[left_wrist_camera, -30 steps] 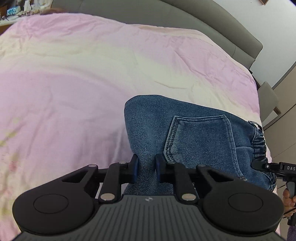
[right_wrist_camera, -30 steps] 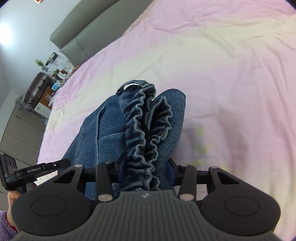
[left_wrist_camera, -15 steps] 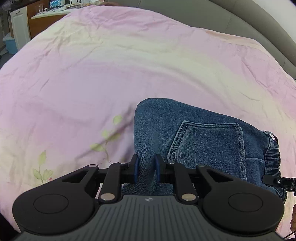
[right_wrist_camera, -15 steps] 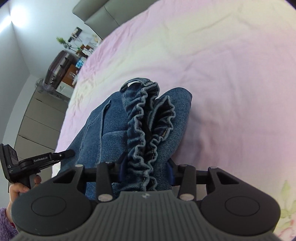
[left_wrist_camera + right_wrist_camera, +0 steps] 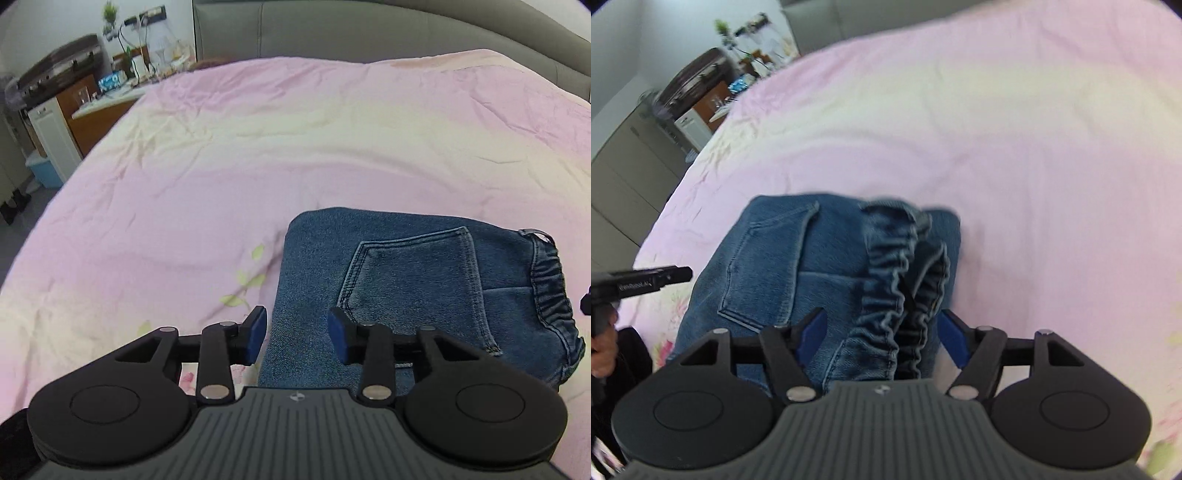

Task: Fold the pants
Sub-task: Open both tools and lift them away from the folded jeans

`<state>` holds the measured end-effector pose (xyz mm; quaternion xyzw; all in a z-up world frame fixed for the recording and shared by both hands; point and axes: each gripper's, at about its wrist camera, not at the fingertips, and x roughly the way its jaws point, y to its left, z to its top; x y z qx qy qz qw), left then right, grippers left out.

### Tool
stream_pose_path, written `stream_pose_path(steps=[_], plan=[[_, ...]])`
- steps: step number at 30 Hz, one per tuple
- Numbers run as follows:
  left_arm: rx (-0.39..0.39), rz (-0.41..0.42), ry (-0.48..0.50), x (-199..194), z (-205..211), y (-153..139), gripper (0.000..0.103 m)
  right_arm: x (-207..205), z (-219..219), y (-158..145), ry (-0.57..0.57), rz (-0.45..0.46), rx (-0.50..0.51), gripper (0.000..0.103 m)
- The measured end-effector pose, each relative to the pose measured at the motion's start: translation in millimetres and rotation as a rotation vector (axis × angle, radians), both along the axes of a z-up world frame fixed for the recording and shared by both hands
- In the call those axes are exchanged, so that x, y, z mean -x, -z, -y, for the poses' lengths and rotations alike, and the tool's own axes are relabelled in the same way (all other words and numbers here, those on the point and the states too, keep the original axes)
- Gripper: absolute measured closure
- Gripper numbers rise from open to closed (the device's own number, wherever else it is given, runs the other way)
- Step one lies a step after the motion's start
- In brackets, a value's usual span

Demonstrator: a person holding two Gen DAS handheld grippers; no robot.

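- Blue pads of your left gripper are opening, clear of the pants, whose folded edge lies between them.
- Your right gripper is opening too, waistband loose between its jaws.
- Pants rest folded on the pink bedspread; withdrawing carelessly could snag the elastic and undo the fold.

The near edge of the folded pants is hidden behind the left gripper body, the elastic waistband is motion-blurred in the right wrist view, and clutter on the distant desk is too small to identify.
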<state>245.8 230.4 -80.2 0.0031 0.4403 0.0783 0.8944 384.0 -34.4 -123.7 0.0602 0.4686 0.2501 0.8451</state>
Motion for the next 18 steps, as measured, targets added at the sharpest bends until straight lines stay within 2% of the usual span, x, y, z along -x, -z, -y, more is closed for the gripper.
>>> stream_pose_path(steps=[2, 9, 10, 15, 18], plan=[[-0.054, 0.037, 0.012, 18.0, 16.0, -21.0, 0.055, 17.6, 1.2, -22.4, -0.026, 0.070, -0.002, 0.035], [-0.169, 0.184, 0.037, 89.1, 67.8, -84.6, 0.033, 99.2, 8.5, -82.4, -0.098, 0.273, 0.002, 0.029], [-0.175, 0.199, 0.039, 98.3, 75.3, -89.3, 0.029, 112.4, 10.5, -88.2, -0.106, 0.291, -0.002, 0.029], [-0.203, 0.258, 0.010, 141.8, 109.9, -97.6, 0.025, 174.4, 19.1, -104.2, -0.136, 0.370, -0.003, 0.025], [-0.182, 0.261, -0.006, 162.0, 123.8, -93.2, 0.023, 209.1, 21.1, -105.9, -0.147, 0.408, 0.007, 0.025]])
